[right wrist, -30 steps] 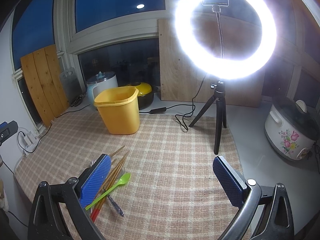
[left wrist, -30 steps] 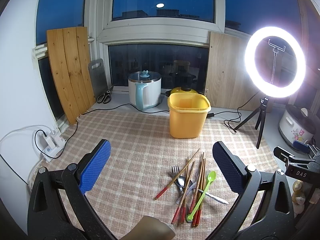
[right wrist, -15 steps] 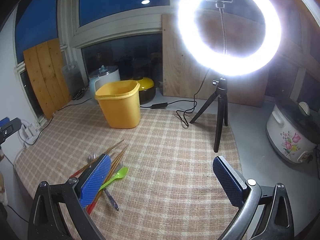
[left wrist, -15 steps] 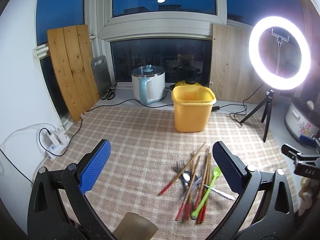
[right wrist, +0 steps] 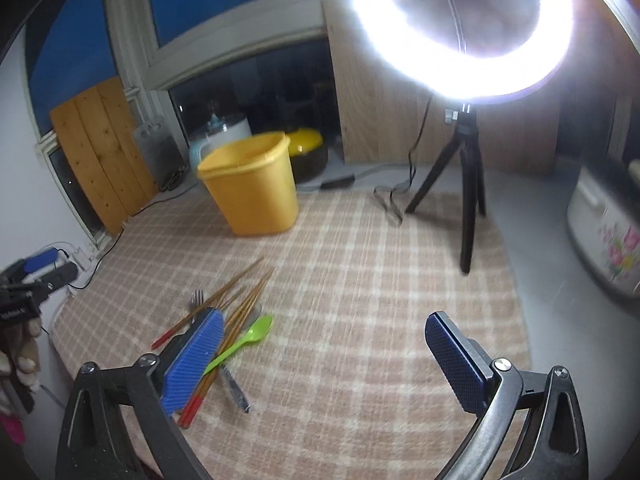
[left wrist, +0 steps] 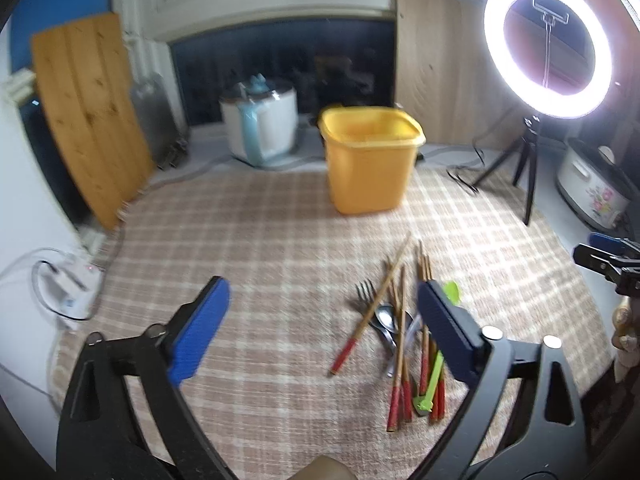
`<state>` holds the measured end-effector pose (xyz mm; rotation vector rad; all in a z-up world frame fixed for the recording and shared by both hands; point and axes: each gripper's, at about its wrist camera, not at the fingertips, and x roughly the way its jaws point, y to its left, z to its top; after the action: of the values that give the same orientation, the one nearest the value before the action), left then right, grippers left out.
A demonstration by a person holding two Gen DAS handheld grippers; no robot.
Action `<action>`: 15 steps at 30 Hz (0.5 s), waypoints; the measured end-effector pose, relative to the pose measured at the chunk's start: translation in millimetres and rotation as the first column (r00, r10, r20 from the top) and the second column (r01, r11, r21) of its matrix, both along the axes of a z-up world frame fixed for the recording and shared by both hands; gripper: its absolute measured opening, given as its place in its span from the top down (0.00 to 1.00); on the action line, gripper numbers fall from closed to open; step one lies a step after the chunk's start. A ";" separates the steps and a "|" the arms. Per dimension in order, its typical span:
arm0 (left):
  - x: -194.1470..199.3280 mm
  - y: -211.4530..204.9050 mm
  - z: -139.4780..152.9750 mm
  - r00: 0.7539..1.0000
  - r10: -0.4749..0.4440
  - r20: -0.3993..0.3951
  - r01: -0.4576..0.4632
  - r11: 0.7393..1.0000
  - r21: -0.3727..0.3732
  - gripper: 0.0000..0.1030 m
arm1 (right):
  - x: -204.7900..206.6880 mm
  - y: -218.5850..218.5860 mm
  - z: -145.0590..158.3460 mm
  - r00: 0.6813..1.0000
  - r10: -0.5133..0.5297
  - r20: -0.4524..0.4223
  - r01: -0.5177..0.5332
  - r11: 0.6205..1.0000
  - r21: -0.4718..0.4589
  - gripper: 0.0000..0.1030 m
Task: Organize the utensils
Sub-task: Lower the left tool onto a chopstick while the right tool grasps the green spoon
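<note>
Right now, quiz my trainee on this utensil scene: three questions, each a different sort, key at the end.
1. True or false: the left gripper is shut on a chopstick.
2. Multiple choice: the green spoon lies (A) inside the yellow bin, (B) on the checked cloth in the utensil pile, (C) on the windowsill.
3. Fill in: the metal fork lies beside the red-tipped ____.

Key: 1 false, both grippers are open and hold nothing; 2 B; 3 chopsticks.
</note>
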<state>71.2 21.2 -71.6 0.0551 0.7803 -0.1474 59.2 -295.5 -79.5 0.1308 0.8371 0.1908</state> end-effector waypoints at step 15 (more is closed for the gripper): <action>83.4 -2.0 -57.2 0.915 -0.316 -0.252 0.249 0.932 -0.264 0.67 | 37.6 46.0 -77.2 0.945 0.078 -0.319 0.016 0.960 0.281 0.46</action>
<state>154.6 19.2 -128.8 -0.0731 1.0432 -0.5318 96.9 -249.5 -156.7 0.4252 1.1421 0.3239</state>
